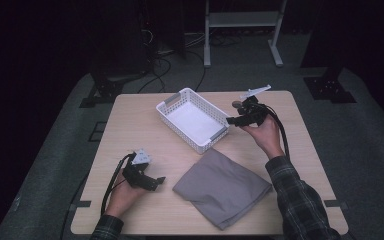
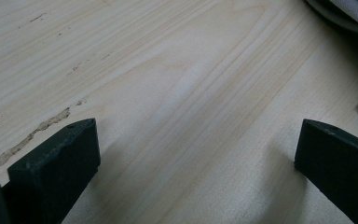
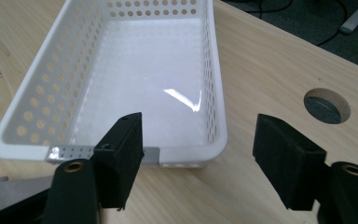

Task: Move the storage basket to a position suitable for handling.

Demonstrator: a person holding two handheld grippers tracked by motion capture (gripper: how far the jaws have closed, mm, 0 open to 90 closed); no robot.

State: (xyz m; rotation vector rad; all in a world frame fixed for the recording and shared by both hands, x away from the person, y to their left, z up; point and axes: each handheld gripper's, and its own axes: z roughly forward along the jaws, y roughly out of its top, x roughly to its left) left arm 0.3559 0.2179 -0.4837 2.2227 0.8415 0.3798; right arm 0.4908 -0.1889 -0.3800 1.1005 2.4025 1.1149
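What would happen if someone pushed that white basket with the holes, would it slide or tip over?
The white basket would probably slide rather than tip: it is low, wide and flat-bottomed on the smooth wooden table. It looks light, since it is empty and its thin plastic walls are full of holes. Those walls may flex a little if the right gripper, open just before its near end, pinches one.
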